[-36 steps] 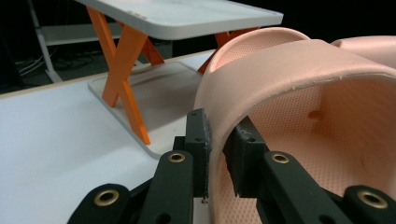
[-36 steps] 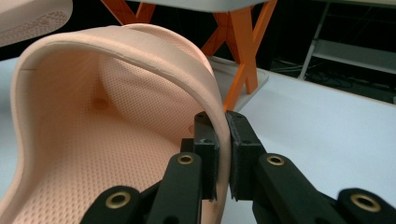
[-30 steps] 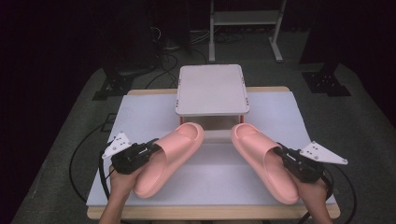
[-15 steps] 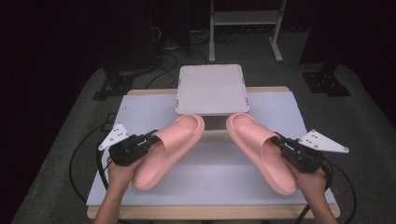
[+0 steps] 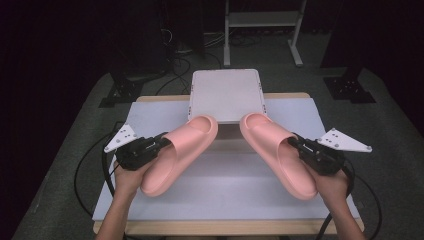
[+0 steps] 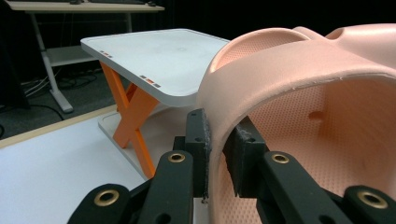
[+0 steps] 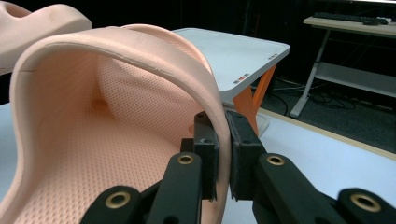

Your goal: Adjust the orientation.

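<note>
Pinching the strap edge of a pink foam slide sandal (image 5: 180,152), the left gripper (image 6: 215,156) has its black jaws closed on the strap wall, one jaw inside, one outside. The right gripper (image 7: 221,151) clamps the strap of a second pink foam slide sandal (image 5: 277,152) likewise. Both sandals are at mid-table over the white table mat (image 5: 220,187), toes pointing far and inward, near the white-topped, orange-legged stand (image 5: 226,95).

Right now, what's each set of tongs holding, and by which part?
Left tongs: left pink slipper, by its strap edge. Right tongs: right pink slipper, also by the strap edge.
</note>
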`<state>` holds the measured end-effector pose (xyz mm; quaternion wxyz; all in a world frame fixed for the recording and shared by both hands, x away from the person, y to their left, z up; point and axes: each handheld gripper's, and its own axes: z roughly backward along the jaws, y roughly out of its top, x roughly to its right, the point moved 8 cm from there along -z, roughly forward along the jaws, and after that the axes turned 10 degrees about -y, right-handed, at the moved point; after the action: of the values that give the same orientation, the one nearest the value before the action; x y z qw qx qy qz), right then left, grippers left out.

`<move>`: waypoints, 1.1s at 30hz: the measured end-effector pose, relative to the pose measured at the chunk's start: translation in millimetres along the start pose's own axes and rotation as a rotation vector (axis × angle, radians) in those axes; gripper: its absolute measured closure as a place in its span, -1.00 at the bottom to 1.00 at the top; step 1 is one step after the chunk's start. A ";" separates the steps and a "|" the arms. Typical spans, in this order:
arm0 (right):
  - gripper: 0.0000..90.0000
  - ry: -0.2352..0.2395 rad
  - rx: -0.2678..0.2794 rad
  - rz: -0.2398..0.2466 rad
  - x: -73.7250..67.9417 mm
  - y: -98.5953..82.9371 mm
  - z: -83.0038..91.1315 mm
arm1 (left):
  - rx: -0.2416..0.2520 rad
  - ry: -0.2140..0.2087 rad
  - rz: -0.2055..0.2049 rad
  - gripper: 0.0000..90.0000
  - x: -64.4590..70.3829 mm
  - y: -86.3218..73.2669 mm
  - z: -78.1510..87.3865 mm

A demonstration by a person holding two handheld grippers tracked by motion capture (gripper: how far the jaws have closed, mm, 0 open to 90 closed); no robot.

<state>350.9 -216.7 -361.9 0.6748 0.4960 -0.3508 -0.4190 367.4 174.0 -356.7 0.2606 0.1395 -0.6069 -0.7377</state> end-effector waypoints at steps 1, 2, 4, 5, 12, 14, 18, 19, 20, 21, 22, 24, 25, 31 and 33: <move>0.85 0.000 0.000 -0.002 0.1 0.9 -0.3 | -0.001 0.000 0.000 0.76 -0.6 0.4 -0.1; 0.85 0.000 0.002 -0.002 0.4 2.2 -1.1 | -0.001 0.001 0.002 0.76 -1.5 0.6 0.0; 0.85 -0.002 -0.001 -0.003 0.7 4.2 -2.3 | -0.003 0.007 0.012 0.76 -2.6 0.9 -0.1; 0.85 -0.004 -0.001 -0.004 0.7 5.4 -2.6 | -0.006 0.008 0.012 0.76 -3.4 0.9 0.0; 0.85 -0.009 -0.001 -0.002 3.5 17.4 -9.0 | -0.005 0.014 0.018 0.76 -9.5 7.4 -0.5; 0.85 -0.008 -0.001 -0.003 3.6 18.7 -10.4 | -0.004 0.017 0.019 0.76 -10.9 9.5 -1.5; 0.85 -0.008 -0.006 -0.007 3.4 22.1 -15.5 | -0.008 0.019 0.016 0.76 -13.5 12.6 -3.0; 0.85 -0.008 -0.006 -0.004 3.6 23.0 -17.0 | -0.009 0.020 0.014 0.76 -14.6 13.4 -3.4; 0.85 -0.009 -0.008 -0.003 3.9 24.2 -18.5 | -0.009 0.020 0.019 0.76 -15.4 13.8 -3.8; 0.85 -0.009 -0.010 -0.007 3.8 25.3 -19.6 | -0.013 0.022 0.018 0.76 -16.4 14.1 -3.8; 0.85 -0.008 -0.007 -0.003 4.2 26.4 -20.6 | -0.012 0.023 0.021 0.76 -17.3 14.7 -4.1; 0.85 -0.010 -0.009 -0.005 4.6 28.9 -22.8 | -0.012 0.025 0.021 0.76 -19.0 16.0 -4.7; 0.85 -0.008 -0.011 -0.007 4.6 30.2 -23.8 | -0.011 0.025 0.022 0.76 -19.9 16.8 -5.2; 0.85 -0.010 -0.011 -0.007 6.8 38.3 -30.3 | -0.007 0.035 0.026 0.76 -26.9 24.1 -7.0; 0.85 -0.012 -0.008 -0.010 7.7 41.0 -32.3 | -0.005 0.036 0.028 0.76 -28.9 26.4 -8.1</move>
<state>391.7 -205.1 -330.4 0.6726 0.4925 -0.3507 -0.4267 401.2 180.0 -336.1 0.2824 0.1437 -0.6021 -0.7329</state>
